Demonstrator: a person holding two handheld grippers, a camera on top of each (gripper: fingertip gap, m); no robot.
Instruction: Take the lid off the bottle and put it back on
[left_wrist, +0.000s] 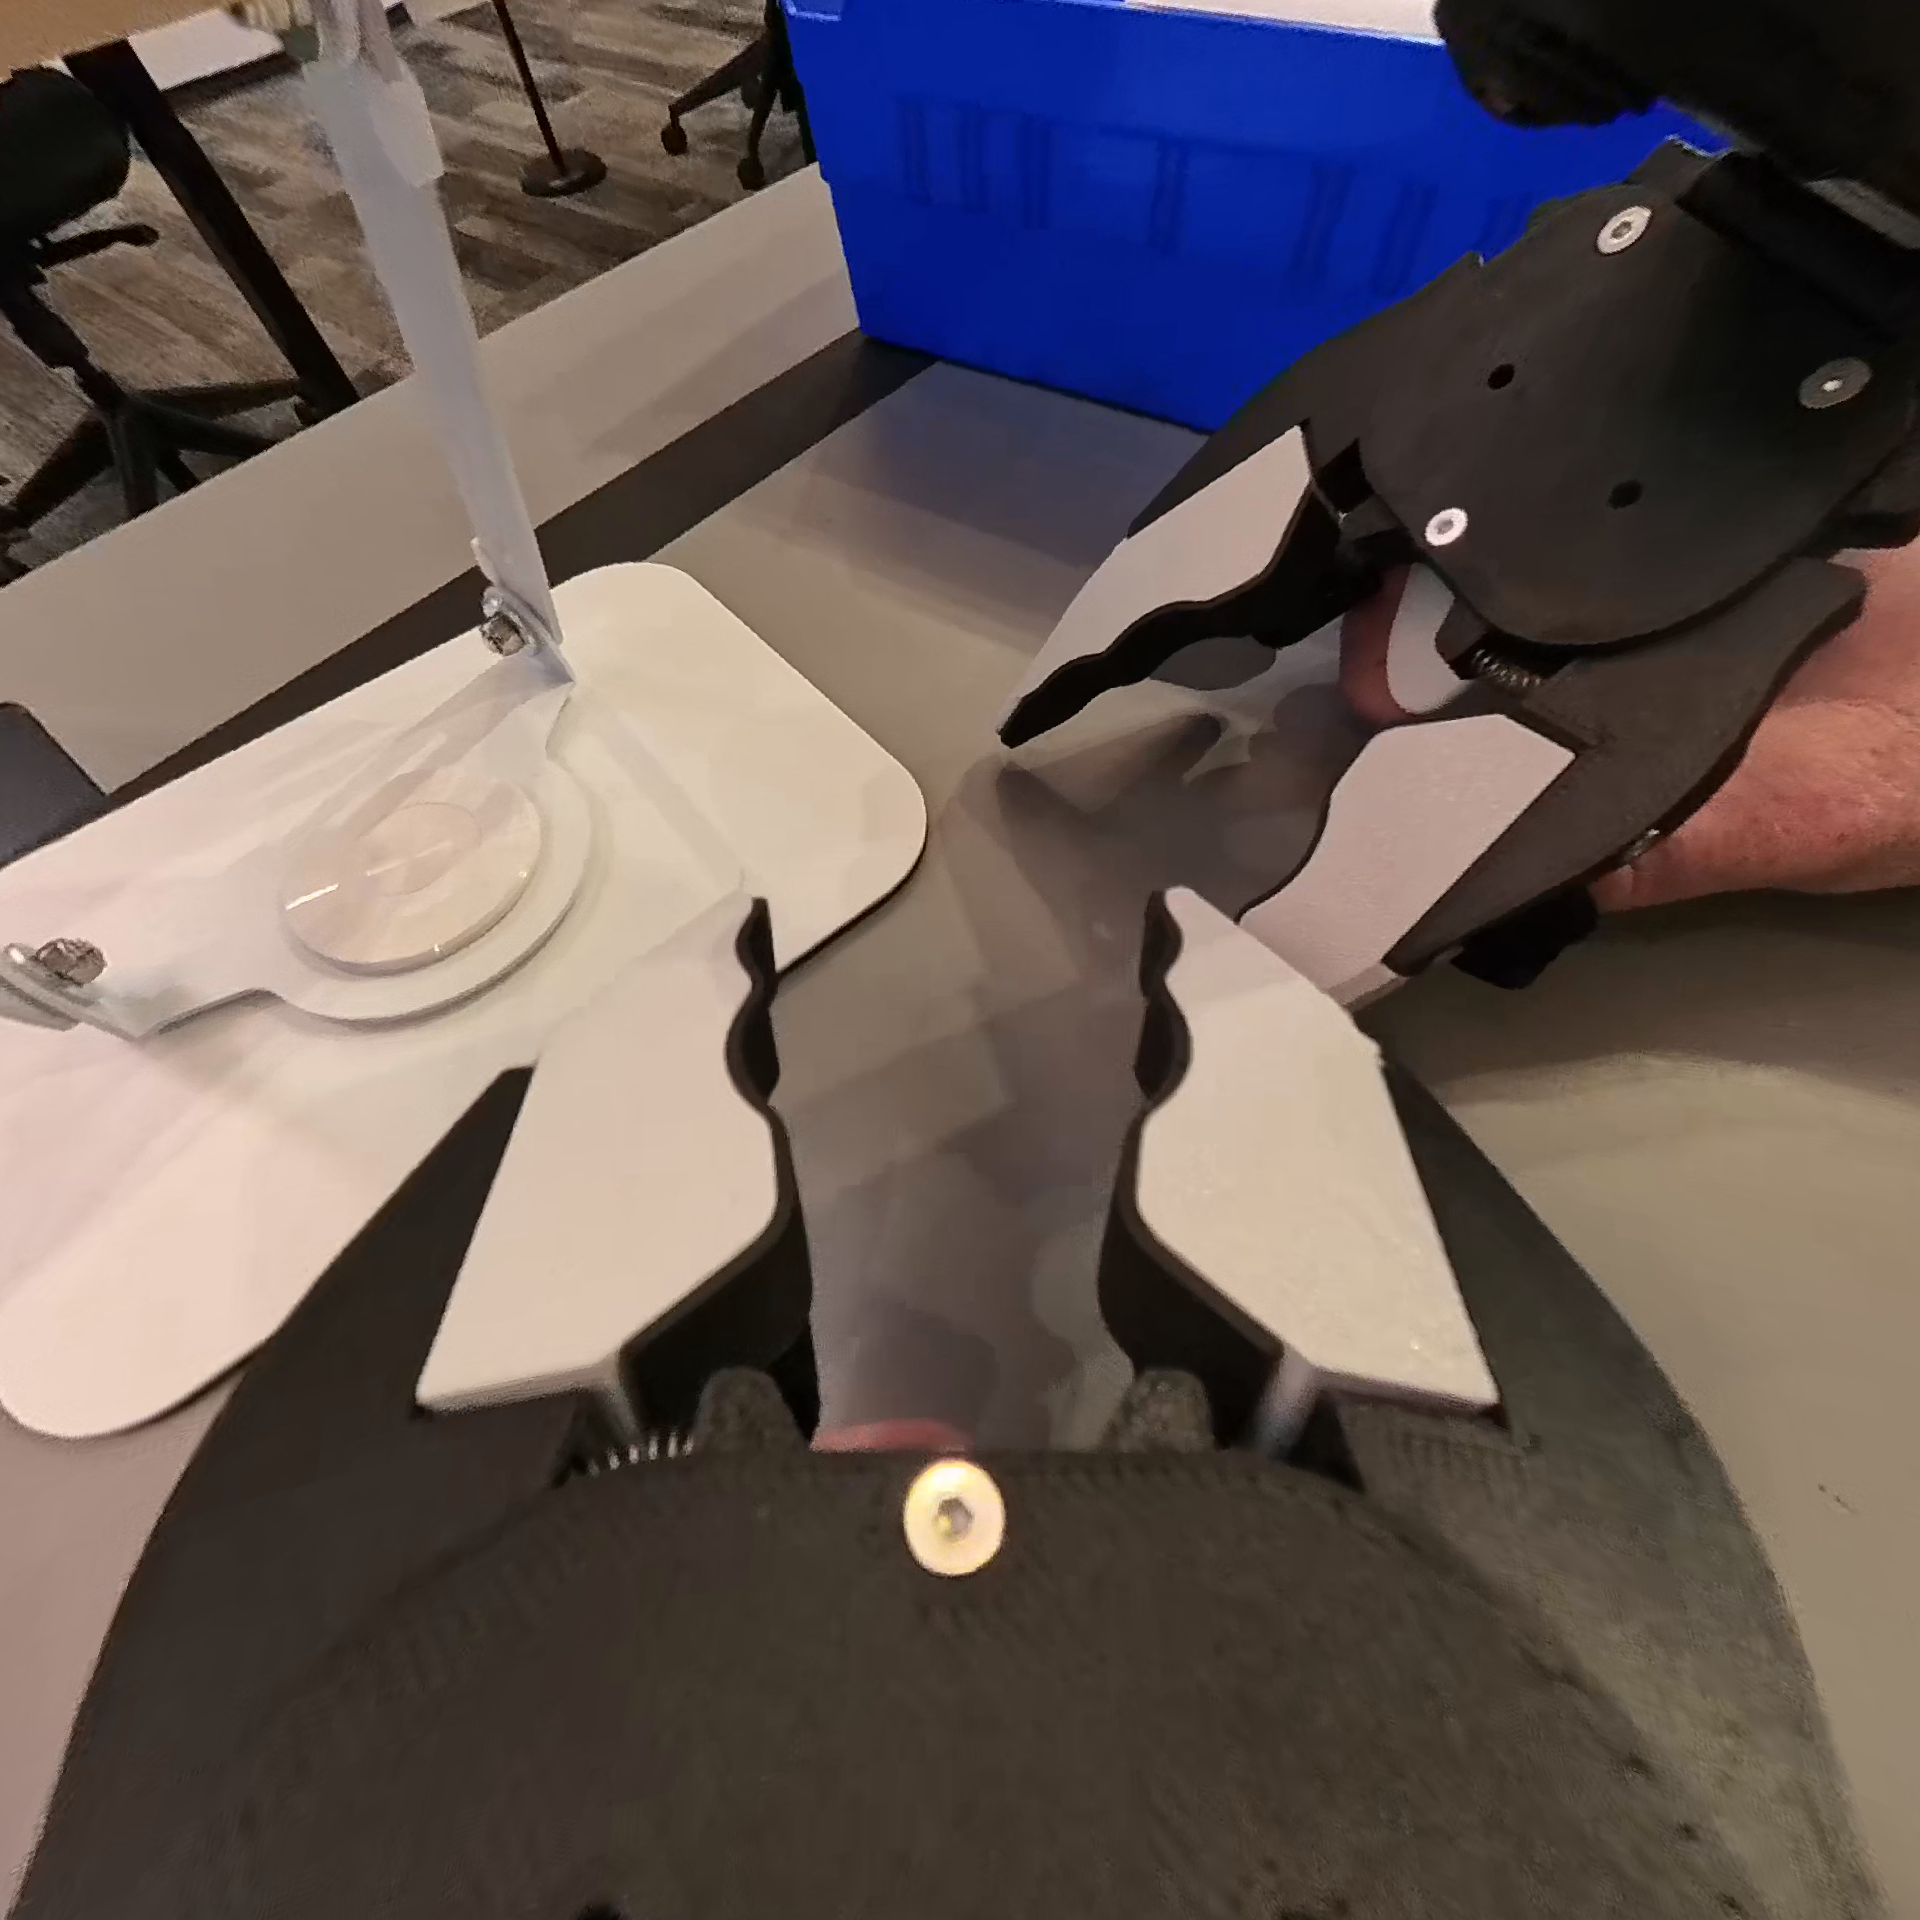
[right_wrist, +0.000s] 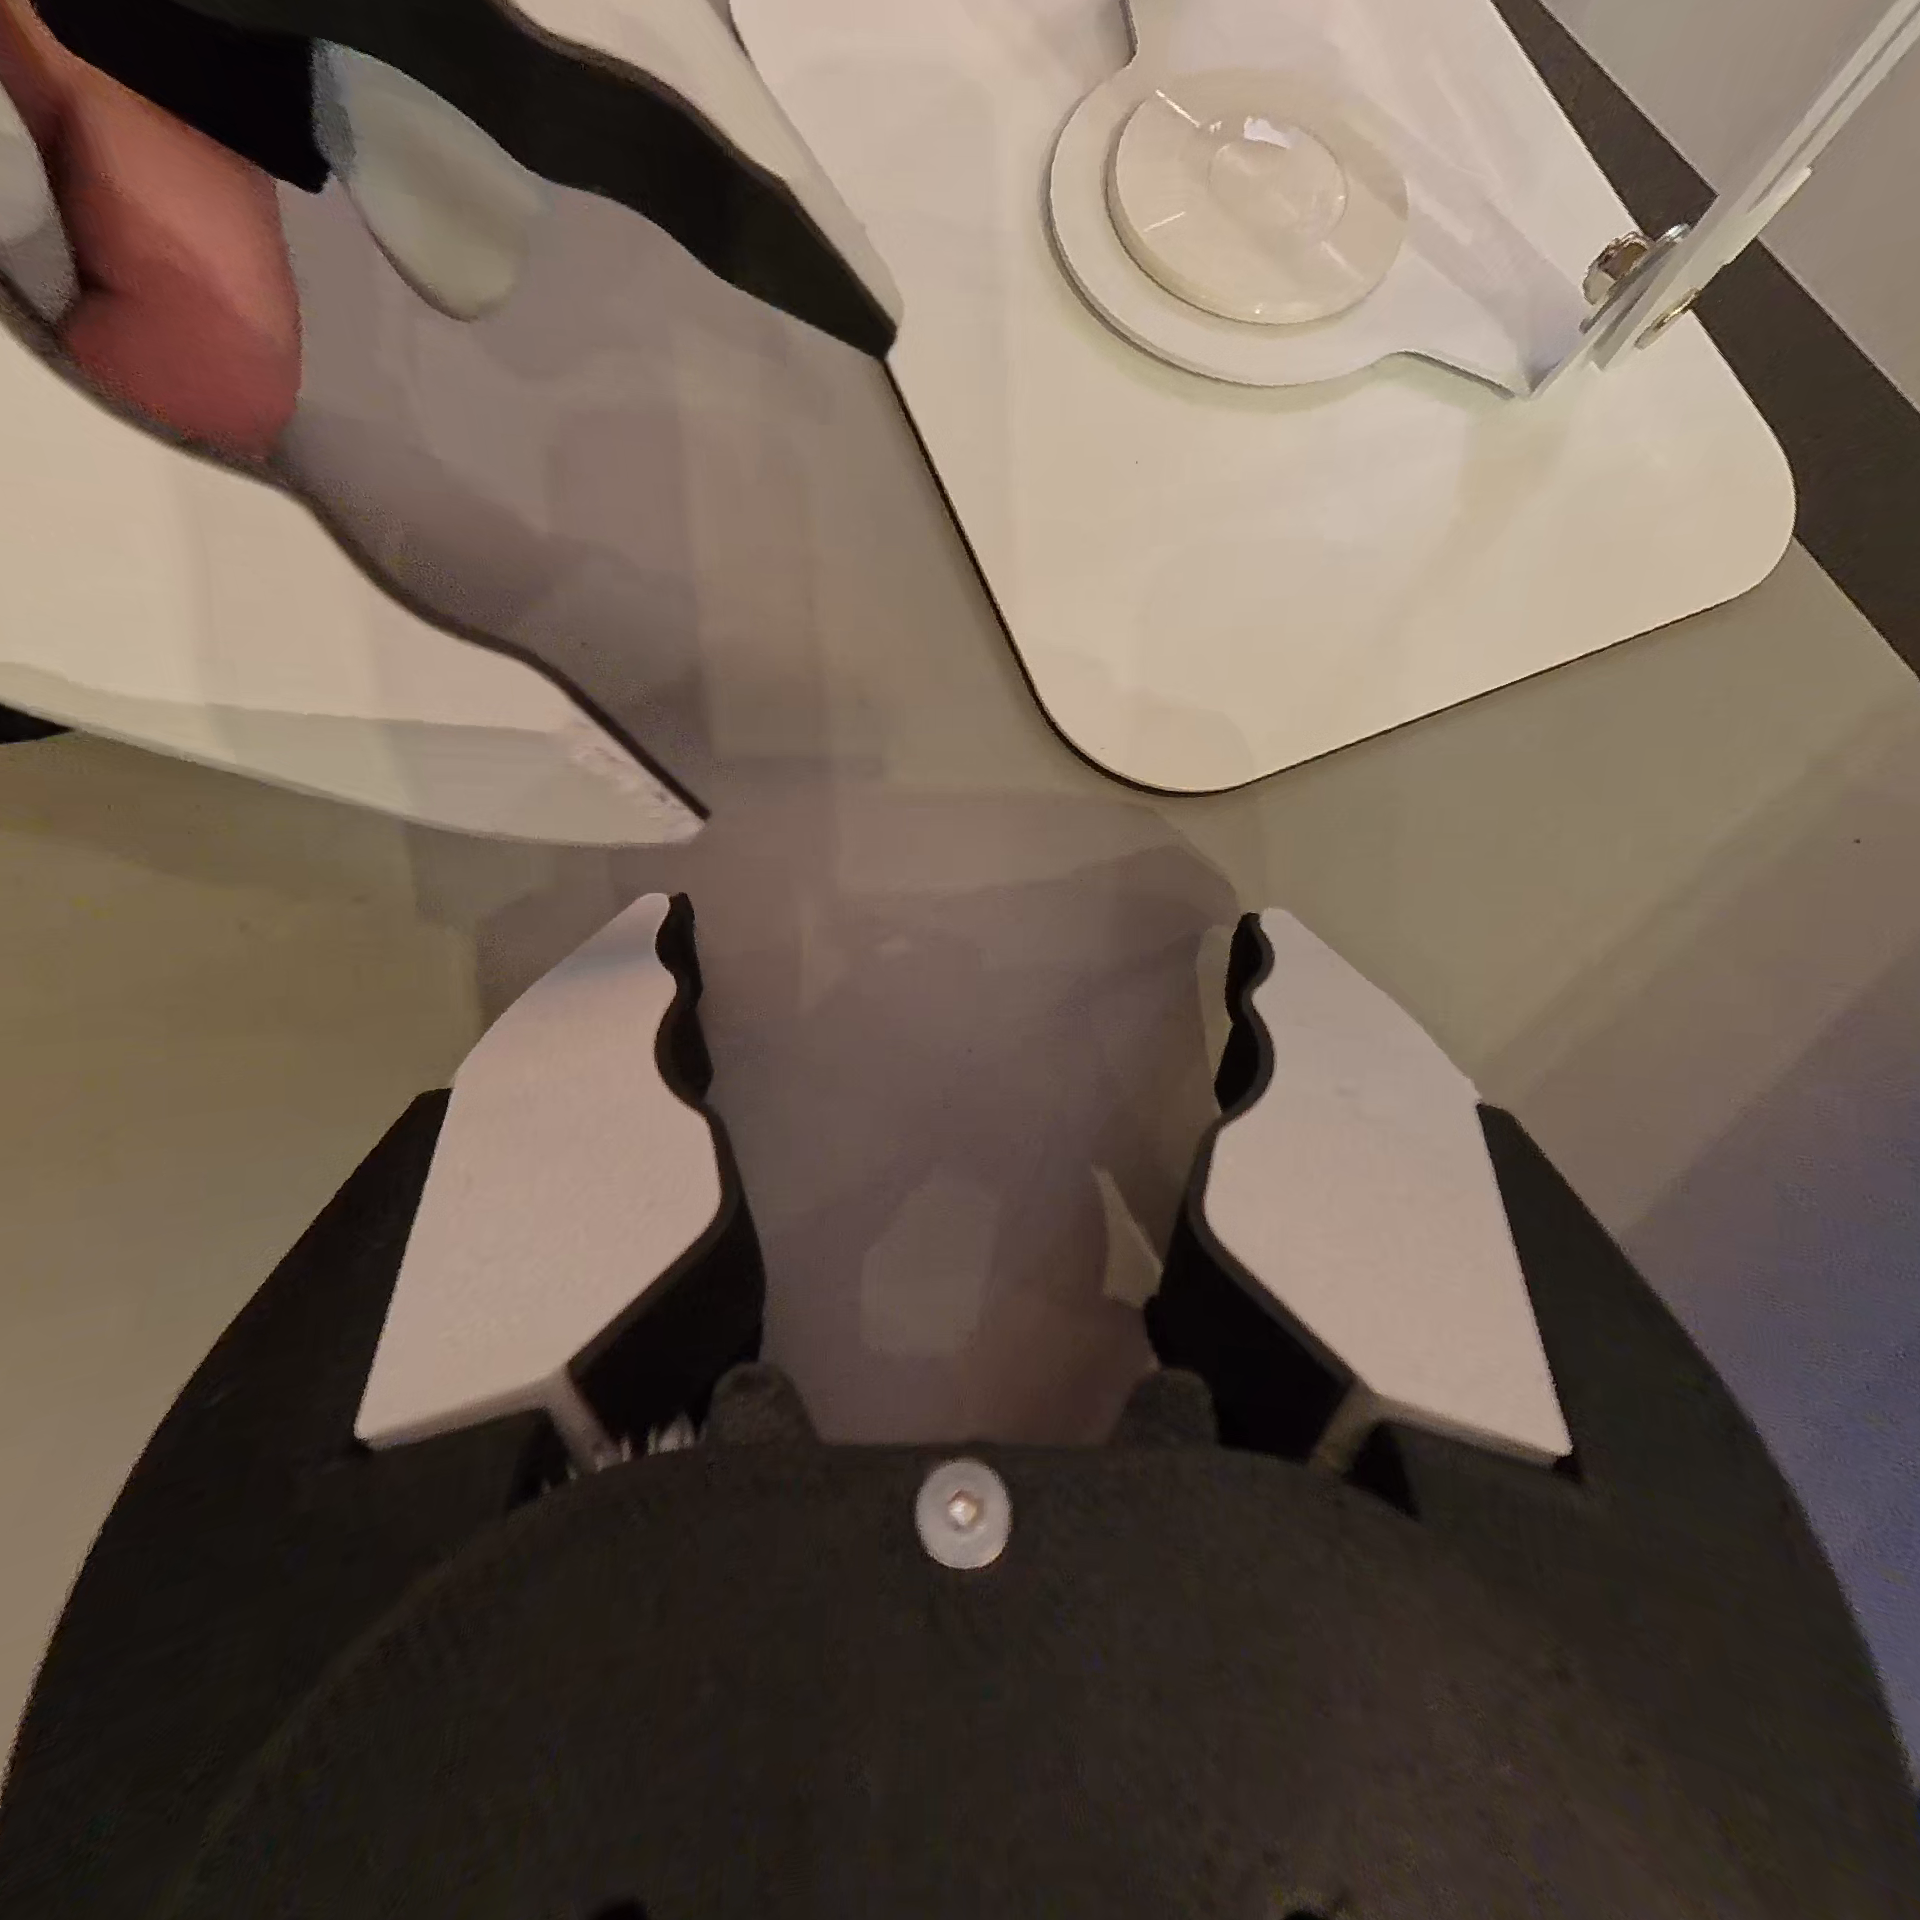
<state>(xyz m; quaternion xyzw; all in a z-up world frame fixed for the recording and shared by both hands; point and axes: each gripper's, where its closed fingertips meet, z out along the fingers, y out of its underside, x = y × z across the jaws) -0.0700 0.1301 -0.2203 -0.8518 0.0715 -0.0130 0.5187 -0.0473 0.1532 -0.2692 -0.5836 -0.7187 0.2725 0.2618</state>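
- On the grey tabletop (left_wrist: 1662, 1195), matte and smooth, both grippers sit low with nothing between their fingers.
- Left gripper (left_wrist: 961, 914): jaws spread apart and empty. Each finger is a flat grey-white plate with a wavy black inner edge, mounted on a rough, grainy black body fastened with a silver hex screw.
- Right gripper (right_wrist: 961, 914): same construction, jaws also spread and empty. In the left wrist view it lies at the right (left_wrist: 1127, 821), tilted, with a coil spring visible at its hinge and a person's hand (left_wrist: 1787, 800) behind it.
- White stand base (left_wrist: 665, 727): a flat glossy plate with rounded corners, lying on the table just ahead of both grippers. It carries a round raised disc (left_wrist: 416, 873) with a clear circular insert.
- Slanted white arm (left_wrist: 436, 343), bolted to a bracket on the base, rising toward the upper frame.
- Blue plastic bin (left_wrist: 1143, 208): ribbed wall, standing at the far table edge; its contents cannot be seen.
- Bottle and lid: neither view shows them.
- Beyond the table, patterned carpet and black wheeled office chairs (left_wrist: 62, 239).
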